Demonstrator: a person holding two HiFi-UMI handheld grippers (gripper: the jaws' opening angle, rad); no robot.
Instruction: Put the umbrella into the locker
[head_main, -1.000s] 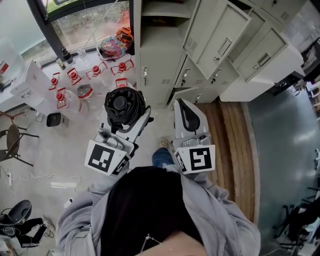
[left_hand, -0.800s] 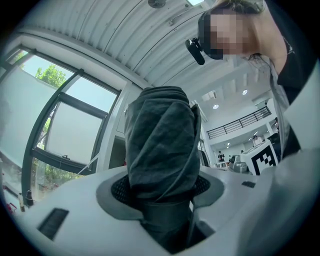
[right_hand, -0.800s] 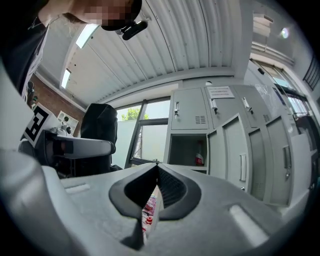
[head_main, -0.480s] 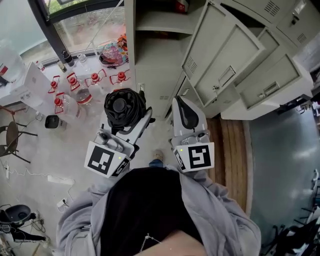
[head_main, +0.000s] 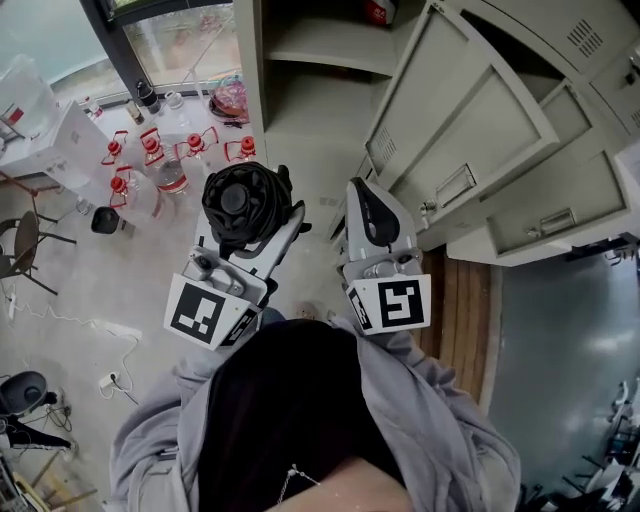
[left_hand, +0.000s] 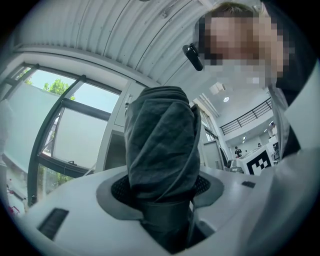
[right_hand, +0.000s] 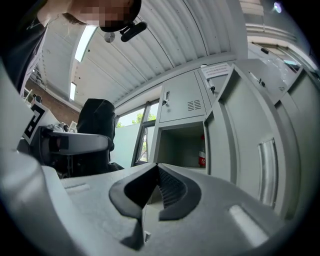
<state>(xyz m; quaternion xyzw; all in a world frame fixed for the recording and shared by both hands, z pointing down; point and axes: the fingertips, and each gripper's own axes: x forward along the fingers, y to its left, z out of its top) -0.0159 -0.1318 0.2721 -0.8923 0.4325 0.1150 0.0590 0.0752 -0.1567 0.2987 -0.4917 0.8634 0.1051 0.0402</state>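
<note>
The left tool (left_hand: 162, 189) grips the folded black umbrella (head_main: 243, 200) upright, carried in front of the person, short of the open locker (right_hand: 172, 147); the right tool (right_hand: 157, 172) is closed, empty. Pickup looks done; placing inside and release remain

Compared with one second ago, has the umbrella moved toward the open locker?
Yes. The umbrella, held by the left gripper, is now nearer the red-capped bottles and the open locker.
</note>
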